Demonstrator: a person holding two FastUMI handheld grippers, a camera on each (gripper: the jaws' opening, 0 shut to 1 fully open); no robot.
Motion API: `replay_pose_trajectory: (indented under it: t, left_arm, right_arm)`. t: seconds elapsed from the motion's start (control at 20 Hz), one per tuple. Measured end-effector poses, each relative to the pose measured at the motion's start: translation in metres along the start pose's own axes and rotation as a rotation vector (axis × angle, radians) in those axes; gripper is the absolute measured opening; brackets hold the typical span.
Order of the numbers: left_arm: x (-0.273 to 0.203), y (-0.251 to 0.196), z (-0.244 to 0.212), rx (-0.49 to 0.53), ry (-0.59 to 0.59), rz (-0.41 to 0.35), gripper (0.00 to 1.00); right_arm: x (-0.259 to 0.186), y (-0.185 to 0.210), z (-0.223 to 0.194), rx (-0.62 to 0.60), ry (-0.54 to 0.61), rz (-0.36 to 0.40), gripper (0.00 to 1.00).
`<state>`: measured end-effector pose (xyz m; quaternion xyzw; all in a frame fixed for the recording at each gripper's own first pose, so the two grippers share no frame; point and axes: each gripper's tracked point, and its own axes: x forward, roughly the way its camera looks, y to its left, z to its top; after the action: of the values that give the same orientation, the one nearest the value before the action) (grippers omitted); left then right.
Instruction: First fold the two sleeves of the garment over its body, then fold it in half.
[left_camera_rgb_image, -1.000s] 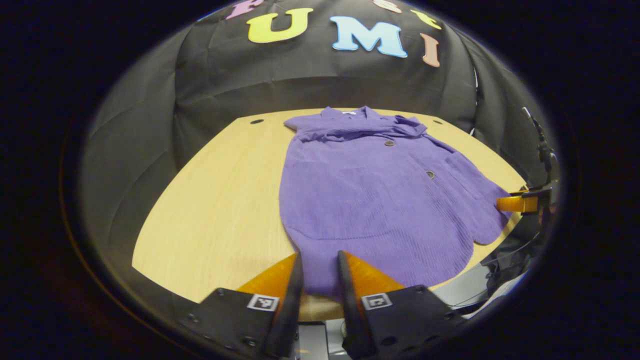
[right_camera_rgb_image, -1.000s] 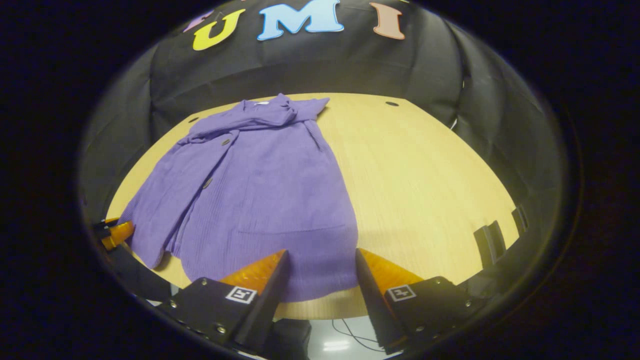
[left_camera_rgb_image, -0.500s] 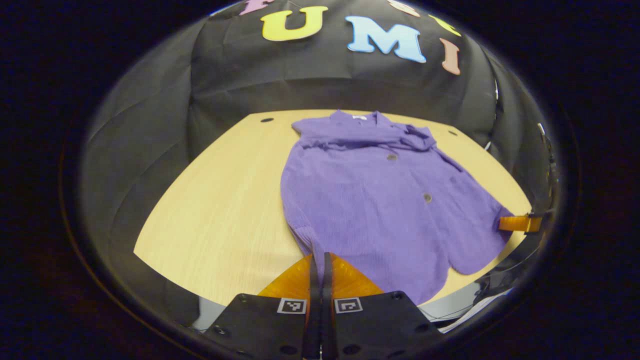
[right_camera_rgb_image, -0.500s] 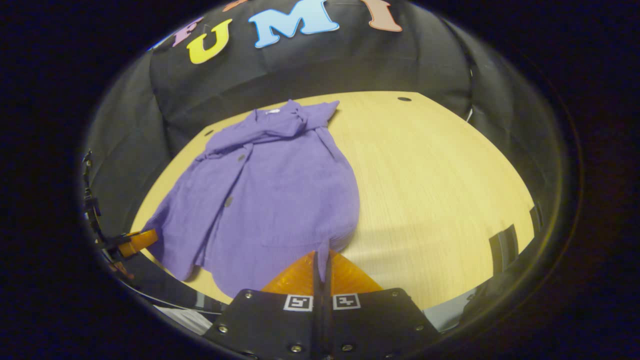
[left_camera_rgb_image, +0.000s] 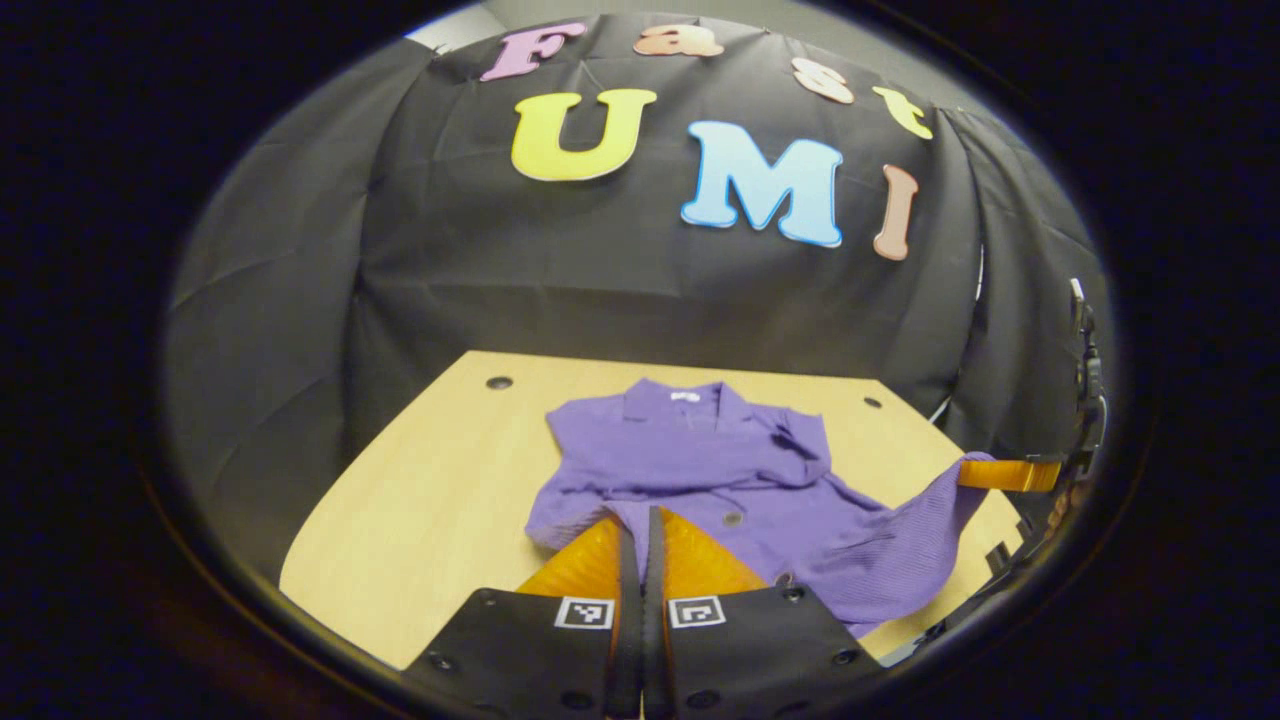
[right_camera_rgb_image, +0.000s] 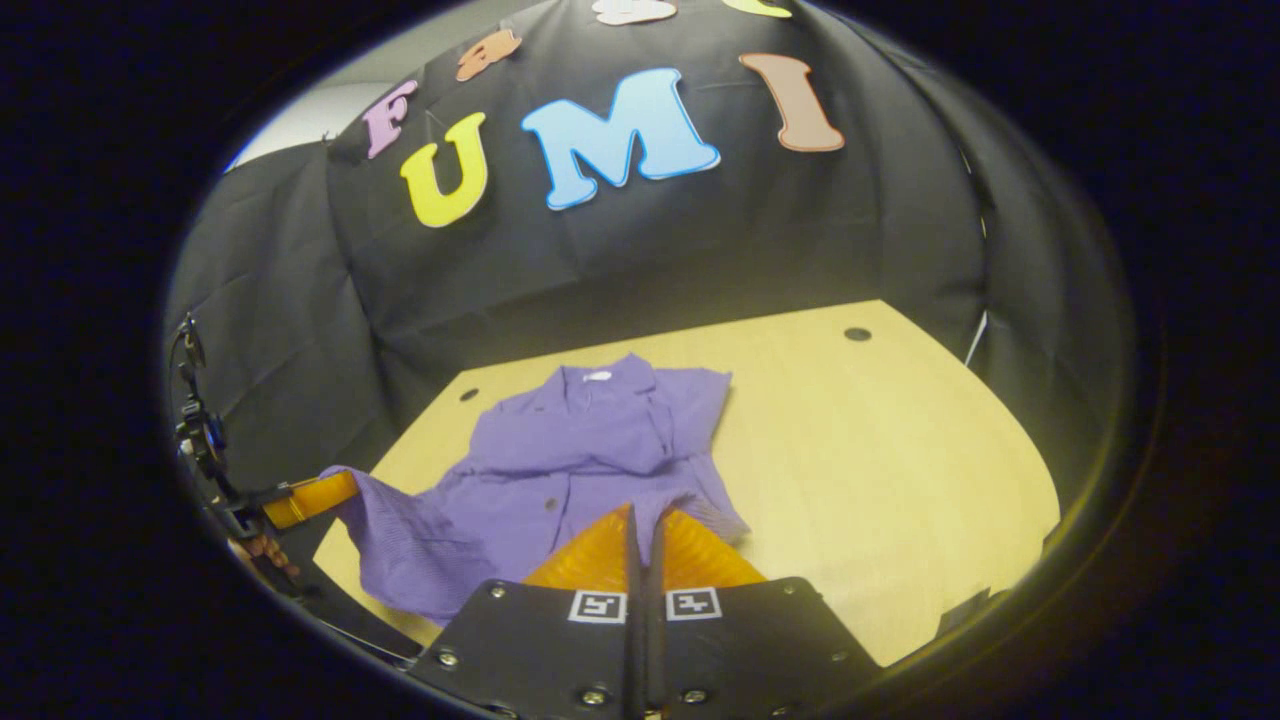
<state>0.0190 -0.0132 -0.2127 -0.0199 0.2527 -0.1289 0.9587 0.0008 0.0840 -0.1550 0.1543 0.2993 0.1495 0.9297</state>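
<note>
the garment (left_camera_rgb_image: 700, 470) is a purple, finely ribbed button-up top with a flat collar (left_camera_rgb_image: 680, 400) and dark buttons (left_camera_rgb_image: 733, 518) down its front. its collar end lies flat on the table (left_camera_rgb_image: 420, 490), toward the far edge, with the sleeves already folded across the chest in soft creases. the hem end is lifted off the table at two corners, so the lower body rises in a loose, sagging sheet toward the viewer, one corner (left_camera_rgb_image: 960, 470) stretched out to the side. in the right gripper view the garment (right_camera_rgb_image: 580, 450) shows the same raised hem.
</note>
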Motion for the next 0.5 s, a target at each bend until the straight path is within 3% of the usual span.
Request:
replay_pose_trajectory:
  t: [0.5]
  left_arm:
    - [0.161,0.026,0.123,0.031,-0.098,-0.096,0.06]
  right_arm:
    - [0.109,0.005,0.113,-0.026,-0.11,-0.097,0.0]
